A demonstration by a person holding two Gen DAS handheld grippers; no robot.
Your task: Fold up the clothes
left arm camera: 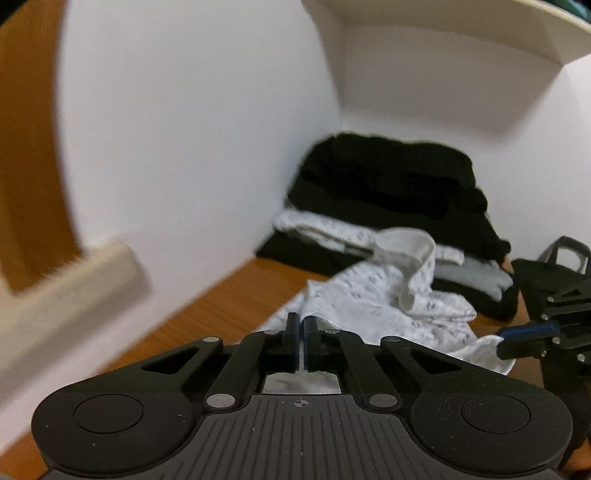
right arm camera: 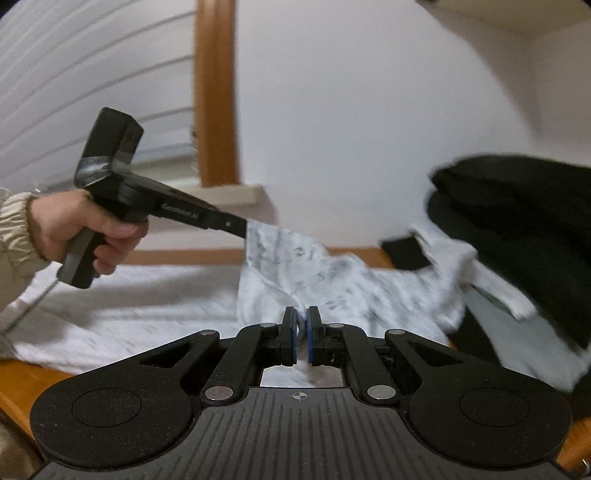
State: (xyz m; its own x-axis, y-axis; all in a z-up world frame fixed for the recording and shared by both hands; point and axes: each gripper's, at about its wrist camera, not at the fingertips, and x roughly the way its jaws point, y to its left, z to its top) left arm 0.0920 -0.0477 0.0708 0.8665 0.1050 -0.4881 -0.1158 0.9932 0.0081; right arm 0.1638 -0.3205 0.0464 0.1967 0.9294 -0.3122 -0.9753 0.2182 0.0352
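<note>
A white garment with a grey print (left arm camera: pixel 373 295) lies crumpled on the wooden table (left arm camera: pixel 229 306), partly lifted. My left gripper (left arm camera: pixel 302 319) is shut on one edge of it, with cloth showing between the blue pads. In the right wrist view a hand (right arm camera: pixel 85 229) holds that left gripper (right arm camera: pixel 245 229), which lifts a corner of the garment (right arm camera: pixel 295 266) off the table. My right gripper (right arm camera: pixel 302 314) is shut on another edge of the same garment. It also appears at the right edge of the left wrist view as the right gripper (left arm camera: pixel 502 339), pinching the hem.
A pile of folded clothes (left arm camera: pixel 388 192), black, white and grey, sits in the corner against the white wall (left arm camera: pixel 184 147). A white cloth (right arm camera: pixel 110 317) covers the table's left part. Window blinds (right arm camera: pixel 74 74) and a wooden frame (right arm camera: pixel 216 92) stand behind. A shelf (left arm camera: pixel 443 29) hangs overhead.
</note>
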